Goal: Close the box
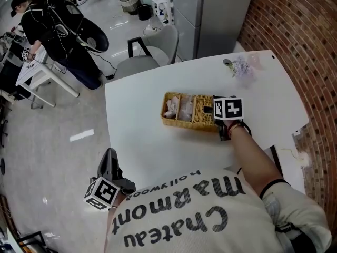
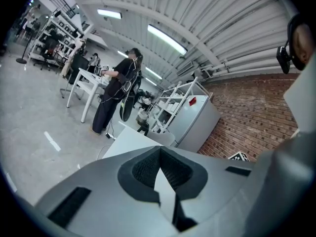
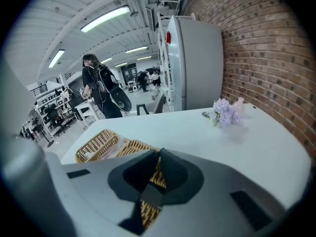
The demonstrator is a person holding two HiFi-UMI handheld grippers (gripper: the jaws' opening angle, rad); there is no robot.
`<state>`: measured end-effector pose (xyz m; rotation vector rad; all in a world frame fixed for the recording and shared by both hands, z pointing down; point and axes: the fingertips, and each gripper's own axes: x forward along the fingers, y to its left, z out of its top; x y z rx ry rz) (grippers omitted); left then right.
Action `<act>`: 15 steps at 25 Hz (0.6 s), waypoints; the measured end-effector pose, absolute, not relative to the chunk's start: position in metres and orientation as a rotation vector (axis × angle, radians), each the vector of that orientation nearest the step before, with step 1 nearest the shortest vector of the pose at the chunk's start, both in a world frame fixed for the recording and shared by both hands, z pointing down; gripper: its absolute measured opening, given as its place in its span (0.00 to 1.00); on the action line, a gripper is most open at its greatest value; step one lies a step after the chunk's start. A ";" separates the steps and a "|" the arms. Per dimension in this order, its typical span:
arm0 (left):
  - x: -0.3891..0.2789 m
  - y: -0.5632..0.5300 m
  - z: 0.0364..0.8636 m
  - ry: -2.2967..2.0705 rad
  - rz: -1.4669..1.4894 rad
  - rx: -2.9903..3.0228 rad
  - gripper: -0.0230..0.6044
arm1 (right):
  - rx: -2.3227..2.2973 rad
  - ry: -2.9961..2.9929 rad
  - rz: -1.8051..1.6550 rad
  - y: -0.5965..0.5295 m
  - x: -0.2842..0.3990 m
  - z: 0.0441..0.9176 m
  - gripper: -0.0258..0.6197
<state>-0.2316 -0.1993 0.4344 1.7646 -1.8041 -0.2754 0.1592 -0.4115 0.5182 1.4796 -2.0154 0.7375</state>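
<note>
Now | right tool point(image 3: 159, 156) pinching flat woven wicker lid point(image 1: 203, 113) | left tool point(image 2: 159, 153) clenched, empty

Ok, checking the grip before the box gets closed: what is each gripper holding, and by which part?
The right gripper seems to pinch the wicker box lid by its edge; the left gripper holds nothing.

Wicker box point(image 1: 185, 112) on table point(image 1: 137, 141), partly open.

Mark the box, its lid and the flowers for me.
box point(image 1: 181, 124), head view, on the wicker wall nearest the person.
lid point(image 1: 201, 118), head view, on its woven top.
flowers point(image 1: 241, 67), head view, on the purple blossoms.
</note>
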 end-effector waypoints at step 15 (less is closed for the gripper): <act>-0.271 -0.213 0.433 -1.649 -0.223 1.882 0.04 | 1.692 -1.950 0.856 -0.359 0.153 0.504 0.17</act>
